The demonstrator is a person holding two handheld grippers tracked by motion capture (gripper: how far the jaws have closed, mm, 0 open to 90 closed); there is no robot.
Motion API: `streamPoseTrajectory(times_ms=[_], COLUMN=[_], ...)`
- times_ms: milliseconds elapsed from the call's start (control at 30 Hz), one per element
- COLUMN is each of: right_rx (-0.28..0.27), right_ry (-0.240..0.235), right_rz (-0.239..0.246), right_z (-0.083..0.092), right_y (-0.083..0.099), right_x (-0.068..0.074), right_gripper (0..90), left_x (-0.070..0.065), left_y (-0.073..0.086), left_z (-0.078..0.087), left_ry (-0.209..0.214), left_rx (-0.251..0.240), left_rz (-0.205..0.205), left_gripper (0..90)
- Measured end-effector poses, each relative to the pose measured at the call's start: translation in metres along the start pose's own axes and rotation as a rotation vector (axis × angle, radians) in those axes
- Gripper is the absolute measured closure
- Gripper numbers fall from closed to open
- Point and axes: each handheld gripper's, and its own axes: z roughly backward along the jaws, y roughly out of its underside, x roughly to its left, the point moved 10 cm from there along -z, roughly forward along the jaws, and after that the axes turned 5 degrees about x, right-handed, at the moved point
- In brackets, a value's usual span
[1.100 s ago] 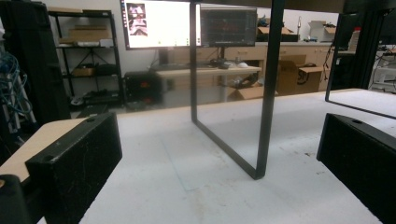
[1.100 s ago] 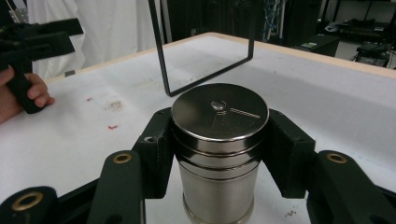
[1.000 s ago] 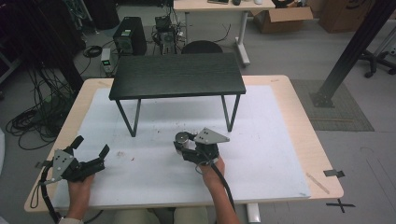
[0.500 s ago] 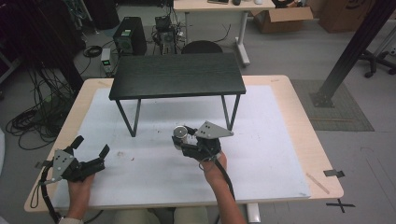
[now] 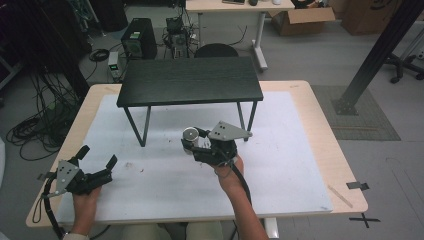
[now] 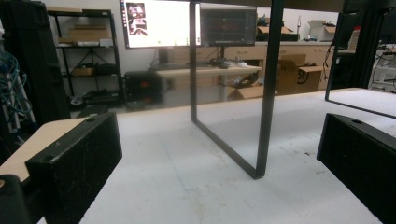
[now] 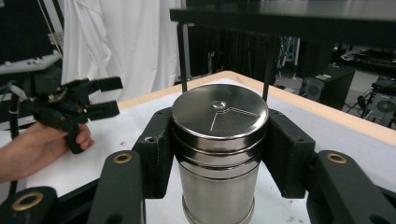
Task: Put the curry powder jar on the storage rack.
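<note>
Right tongs [image 7: 219,154]: clamped on tin [image 7: 218,154].
Left tongs [image 5: 95,159]: apart, empty.
Risk: smooth tin could slip; might knock shelf [image 5: 190,80].

— What colour is the canister [image 7: 218,154] between the right tool's [image 7: 218,140] jaws?
— Shiny silver, with a thin forked line on its lid. The tool is black.
— And beyond it?
— A black stand [image 5: 190,86] on the white-topped, pale-wood-edged desk [image 5: 300,165].
</note>
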Motion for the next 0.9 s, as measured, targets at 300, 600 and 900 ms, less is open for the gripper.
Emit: streamPoseTrajectory(times_ms=[300, 600, 900], right_rx=[-0.012, -0.018, -0.026], right_ry=[-0.022, -0.038, -0.059], right_rz=[0.015, 0.032, 0.057], right_z=[0.006, 0.007, 0.008], right_y=[-0.024, -0.045, -0.07], right_x=[0.003, 0.003, 0.003], right_gripper=[48.4, 48.4, 48.4], left_x=[0.0, 0.0, 0.0], left_y=[0.0, 0.0, 0.0], left_z=[0.0, 0.0, 0.0], left_ry=[0.0, 0.0, 0.0], left_rx=[0.0, -0.001, -0.001], left_rz=[0.0, 0.001, 0.001], left_gripper=[0.4, 0.4, 0.4])
